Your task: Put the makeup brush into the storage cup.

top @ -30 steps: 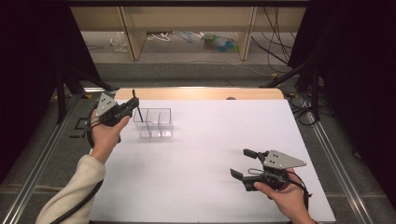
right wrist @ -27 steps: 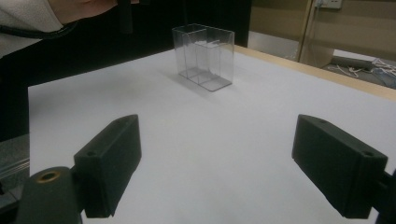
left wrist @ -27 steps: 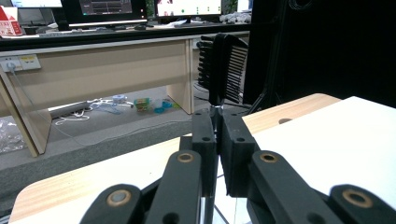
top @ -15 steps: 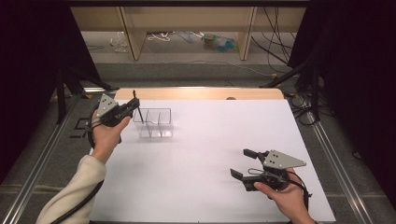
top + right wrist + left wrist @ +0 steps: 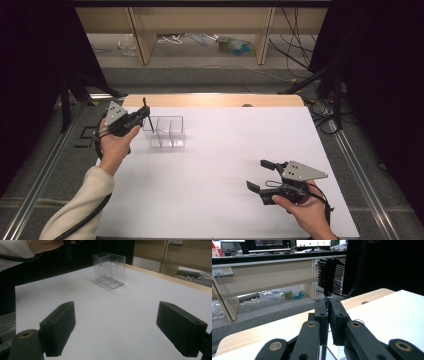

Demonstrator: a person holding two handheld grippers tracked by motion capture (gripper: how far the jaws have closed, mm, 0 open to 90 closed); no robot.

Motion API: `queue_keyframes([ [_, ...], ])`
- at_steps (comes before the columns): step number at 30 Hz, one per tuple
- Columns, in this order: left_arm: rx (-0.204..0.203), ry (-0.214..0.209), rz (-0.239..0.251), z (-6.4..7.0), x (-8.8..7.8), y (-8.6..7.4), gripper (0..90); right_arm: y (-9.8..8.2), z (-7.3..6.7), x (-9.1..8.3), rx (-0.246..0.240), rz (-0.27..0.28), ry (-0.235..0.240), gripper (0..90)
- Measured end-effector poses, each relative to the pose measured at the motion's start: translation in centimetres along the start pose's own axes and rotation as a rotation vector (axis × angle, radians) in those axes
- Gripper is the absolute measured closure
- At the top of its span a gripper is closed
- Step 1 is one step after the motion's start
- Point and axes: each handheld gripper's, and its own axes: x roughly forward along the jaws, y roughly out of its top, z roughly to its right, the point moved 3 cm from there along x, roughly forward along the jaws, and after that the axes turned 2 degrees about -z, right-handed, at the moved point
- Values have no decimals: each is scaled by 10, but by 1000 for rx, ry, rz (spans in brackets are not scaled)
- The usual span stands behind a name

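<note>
A black comb [image 5: 333, 275] is standing upright, teeth end up, clenched by its thin handle between the jaws of the left gripper [image 5: 141, 116]. In the high view it is sitting at about 10 o'clock on the white tabletop [image 5: 240, 150], just above the left end of a clear plastic organizer [image 5: 164, 131]. The organizer is resting on the tabletop, divided into three open compartments; which compartment the comb is over cannot be told. The left hand [image 5: 114, 145] is holding the gripper raised, sleeve coming in from 7 o'clock. The right gripper [image 5: 260, 175] is sitting at about 5 o'clock, well apart from the organizer, jaws spread wide and grasping nothing, held by the right hand [image 5: 305, 210] low over the tabletop.
</note>
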Motion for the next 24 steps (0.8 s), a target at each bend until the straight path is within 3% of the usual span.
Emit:
queue_keyframes([
  [24,-12,5,-18,0,3,-7,849,0,0,0,1,-7,6,169],
])
